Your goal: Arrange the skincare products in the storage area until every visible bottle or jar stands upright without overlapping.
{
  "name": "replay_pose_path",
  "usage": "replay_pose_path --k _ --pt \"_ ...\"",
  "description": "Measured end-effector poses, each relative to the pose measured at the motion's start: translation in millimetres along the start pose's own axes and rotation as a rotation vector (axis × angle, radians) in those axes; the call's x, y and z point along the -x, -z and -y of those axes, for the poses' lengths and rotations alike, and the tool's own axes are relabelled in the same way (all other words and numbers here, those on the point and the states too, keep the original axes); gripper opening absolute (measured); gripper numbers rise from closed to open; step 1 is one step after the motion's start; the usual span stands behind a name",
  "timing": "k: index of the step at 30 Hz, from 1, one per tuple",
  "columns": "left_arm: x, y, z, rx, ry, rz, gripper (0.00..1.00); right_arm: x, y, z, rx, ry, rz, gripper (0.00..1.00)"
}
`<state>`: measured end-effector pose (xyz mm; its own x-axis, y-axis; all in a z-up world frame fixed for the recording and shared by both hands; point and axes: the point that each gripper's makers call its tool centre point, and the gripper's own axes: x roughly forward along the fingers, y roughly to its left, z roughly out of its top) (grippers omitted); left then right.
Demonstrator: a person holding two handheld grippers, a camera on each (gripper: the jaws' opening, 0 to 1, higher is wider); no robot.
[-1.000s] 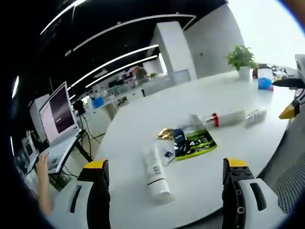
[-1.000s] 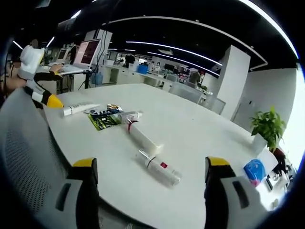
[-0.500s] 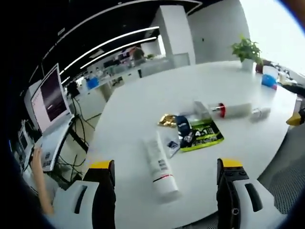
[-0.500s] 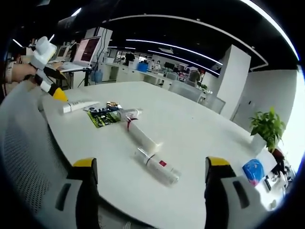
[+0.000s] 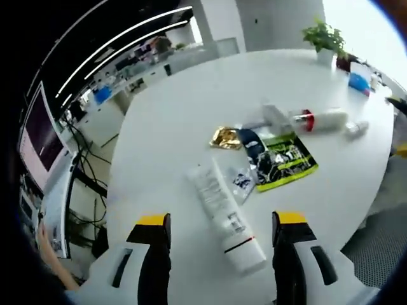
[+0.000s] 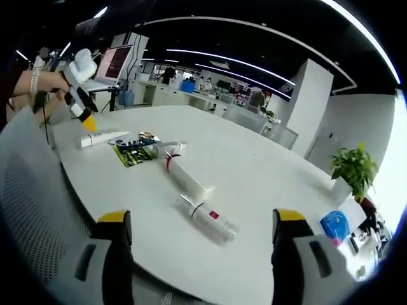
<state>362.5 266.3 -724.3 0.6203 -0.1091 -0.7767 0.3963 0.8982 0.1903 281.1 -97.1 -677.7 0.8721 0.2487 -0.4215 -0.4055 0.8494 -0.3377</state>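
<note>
Everything lies flat on the white round table (image 5: 172, 101). In the left gripper view a white tube (image 5: 222, 213) lies just ahead of my left gripper (image 5: 222, 219), whose jaws stand open on either side of its capped end without touching it. Beyond are a green sachet (image 5: 287, 162), a gold packet (image 5: 224, 136), a white bottle with a red band (image 5: 321, 119) and a small clear bottle (image 5: 356, 128). In the right gripper view my right gripper (image 6: 202, 219) hangs open over the table's near edge, close to the clear bottle (image 6: 206, 220). The red-banded bottle (image 6: 184, 178) lies behind it.
A dark blue pouch (image 5: 251, 145) and a small sachet (image 5: 240, 183) lie among the products. The left gripper (image 6: 81, 89) is held by a hand above the white tube (image 6: 102, 136). A potted plant (image 6: 354, 166) and a blue object (image 6: 335, 225) stand at the far right. A mesh chair back (image 6: 32, 210) is near left.
The left gripper has moved in over the table and tipped down, so the white tube now lies between its open jaws. The right gripper has barely shifted. No product has moved.
</note>
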Motion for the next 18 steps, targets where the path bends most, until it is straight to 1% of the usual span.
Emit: replay_pose_path --k 2,3,6,7,8,12,15,18 --pt "-6.0 3.6 -1.0 -0.004 0.011 -0.031 0.55 0.5 0.3 0.7 0.003 0.005 -0.005 0.90" --pt "-10.3 6.5 0.2 0.004 0.029 -0.051 0.54 0.8 -0.8 1.3 0.004 0.008 0.001 0.89" --pt "-18.5 9.3 0.8 0.011 0.045 -0.069 0.50 0.4 1.3 0.2 0.003 0.002 -0.011 0.90" --pt "-20.8 12.3 2.8 0.017 0.057 -0.091 0.49 0.2 1.8 0.1 0.005 0.002 -0.015 0.90" --pt "-22.7 13.5 4.5 0.021 0.068 -0.099 0.48 0.3 2.1 -0.1 0.006 0.001 -0.017 0.90" --pt "-31.7 13.5 8.0 0.039 0.082 -0.113 0.45 0.6 3.2 -0.1 0.007 0.002 -0.024 0.89" --pt "-37.0 10.1 10.5 0.034 0.081 -0.111 0.39 0.8 3.4 -0.3 0.008 0.001 -0.025 0.89" --pt "-42.9 9.8 10.6 0.056 0.087 -0.132 0.40 1.0 3.0 -0.1 0.008 0.003 -0.024 0.88"
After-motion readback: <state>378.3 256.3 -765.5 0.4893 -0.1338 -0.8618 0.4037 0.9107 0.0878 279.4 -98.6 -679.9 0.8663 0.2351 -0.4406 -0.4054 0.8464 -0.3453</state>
